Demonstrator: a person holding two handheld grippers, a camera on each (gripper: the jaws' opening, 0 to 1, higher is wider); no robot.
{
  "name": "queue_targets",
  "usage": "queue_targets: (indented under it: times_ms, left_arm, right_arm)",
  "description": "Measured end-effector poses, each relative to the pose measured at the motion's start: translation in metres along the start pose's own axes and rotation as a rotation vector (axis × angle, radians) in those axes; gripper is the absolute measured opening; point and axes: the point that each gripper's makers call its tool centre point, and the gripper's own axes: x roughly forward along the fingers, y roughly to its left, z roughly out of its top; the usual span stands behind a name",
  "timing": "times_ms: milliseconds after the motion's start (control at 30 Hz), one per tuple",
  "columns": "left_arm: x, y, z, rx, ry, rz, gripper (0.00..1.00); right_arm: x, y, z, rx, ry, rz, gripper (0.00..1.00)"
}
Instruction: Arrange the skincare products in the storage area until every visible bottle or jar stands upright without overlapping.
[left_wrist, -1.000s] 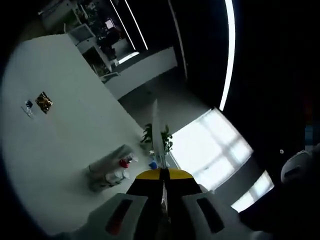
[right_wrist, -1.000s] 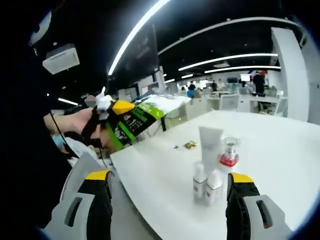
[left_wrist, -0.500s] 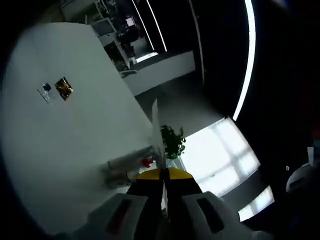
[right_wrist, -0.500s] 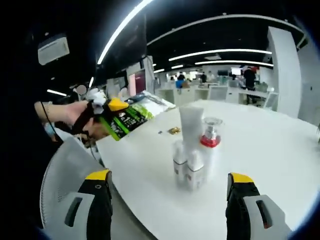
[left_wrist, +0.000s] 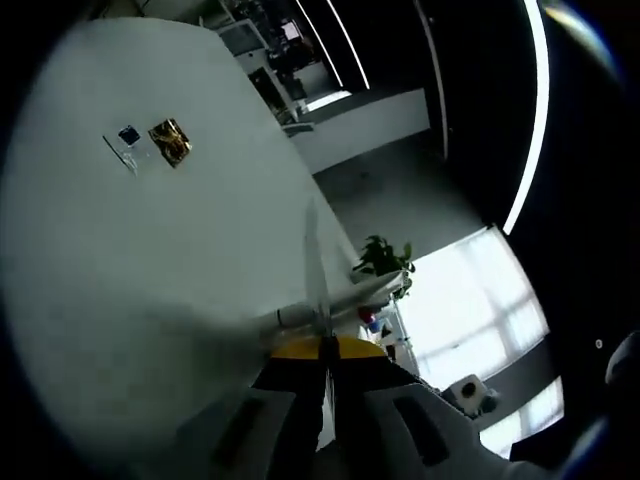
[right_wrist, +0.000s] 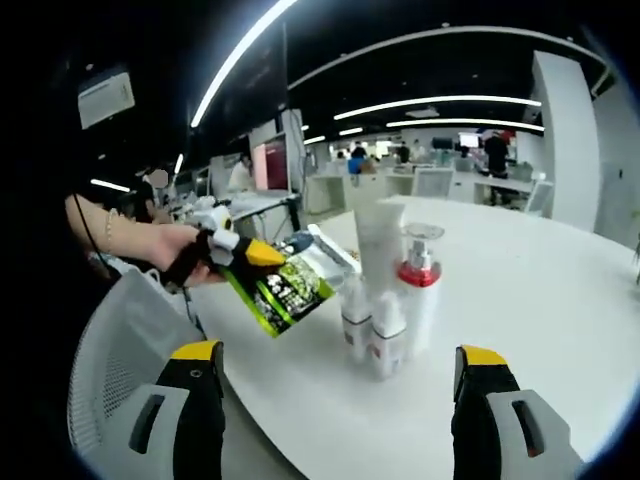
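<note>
An open office, seemingly, with ceiling light strips (right_wrist: 440, 100), desks (right_wrist: 450, 185) and a bright window (left_wrist: 470, 300).

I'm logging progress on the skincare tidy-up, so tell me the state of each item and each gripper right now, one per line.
Left gripper: shut on the green packet, held in the air beside the bottles.
Right gripper: open, nothing between its fingers.
Green packet: flat, clamped by one edge, tilted above the table.
White tube: upright.
Red-collared pump bottle: upright.
Two small white bottles: upright, close together in front of the tube.
</note>
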Motion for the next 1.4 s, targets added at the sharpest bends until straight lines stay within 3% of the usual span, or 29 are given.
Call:
queue_targets:
  times_ms: [233, 500, 767, 967, 1033, 1167, 1233, 1300, 1400]
  left_arm:
    - [0.012, 0.008, -0.023, -0.002, 0.012, 0.061, 0.0]
    - [0.021, -0.007, -0.046, 0.0, 0.035, 0.098, 0.0]
    - [0.023, 0.005, -0.046, -0.019, 0.049, 0.122, 0.0]
    - [0.022, 0.004, -0.048, -0.018, 0.049, 0.155, 0.0]
    - [0.021, 0.016, -0.04, -0.015, 0.051, 0.171, 0.0]
    - [0.018, 0.018, -0.043, 0.017, 0.081, 0.218, 0.0]
    - [0.019, 0.054, -0.012, 0.045, 0.102, 0.234, 0.01]
    - [0.021, 0.062, -0.02, 0.062, 0.109, 0.252, 0.05]
    - [0.021, 0.075, -0.012, 0.083, 0.113, 0.28, 0.11]
  right_arm:
    - [-0.003, -0.004, -0.004, -0.017, 0.028, 0.019, 0.99]
    - [-0.015, -0.011, -0.008, -0.008, 0.04, -0.011, 0.99]
    - [-0.014, -0.01, -0.007, 0.006, 0.036, -0.017, 0.99]
    - [-0.015, -0.012, -0.007, 0.017, 0.032, -0.019, 0.99]
    - [-0.014, -0.012, -0.008, 0.017, 0.033, -0.019, 0.99]
    - [-0.013, -0.013, -0.009, 0.014, 0.037, -0.017, 0.99]
    - [-0.013, -0.013, -0.01, 0.016, 0.04, -0.016, 0.99]
    - [-0.012, -0.013, -0.01, 0.015, 0.039, -0.015, 0.99]
    - [-0.012, -0.013, -0.011, 0.018, 0.041, -0.012, 0.99]
